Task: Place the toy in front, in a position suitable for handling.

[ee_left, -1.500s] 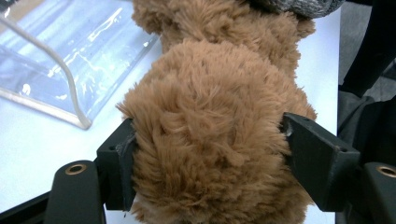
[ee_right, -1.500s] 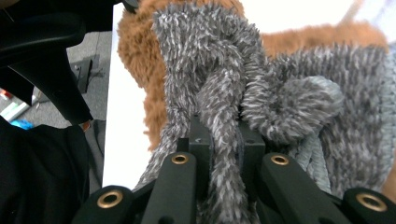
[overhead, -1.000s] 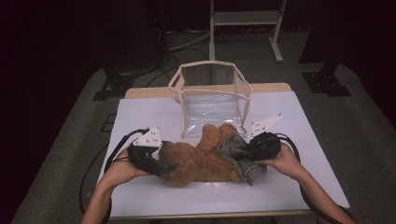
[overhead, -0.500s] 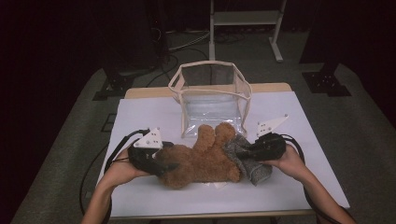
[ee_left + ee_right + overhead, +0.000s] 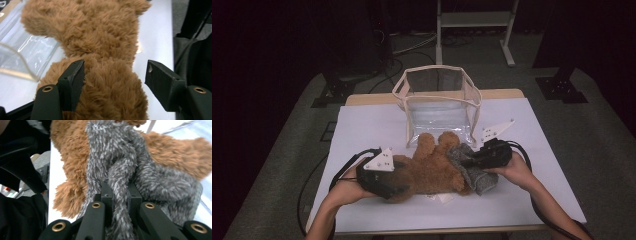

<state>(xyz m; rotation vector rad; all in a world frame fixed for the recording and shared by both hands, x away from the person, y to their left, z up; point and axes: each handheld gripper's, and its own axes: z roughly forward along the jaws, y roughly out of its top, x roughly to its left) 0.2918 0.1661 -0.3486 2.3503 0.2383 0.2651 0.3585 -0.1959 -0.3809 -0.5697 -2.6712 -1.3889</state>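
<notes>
The brown plush toy (image 5: 432,170) is still lying on the bench (image 5: 362,125), outside the clear bag (image 5: 439,107). Its grey fabric (image 5: 120,177) is being pinched by the right gripper (image 5: 479,159), jaws fully closed. The left gripper (image 5: 113,82), jaws half open and just closing, is being set around the plush, one pad touching.

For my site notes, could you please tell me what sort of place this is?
Probably a recording studio or lab: black-draped dark surroundings, cables on the grey carpeted floor, a white metal stand, and one white-topped table.
</notes>
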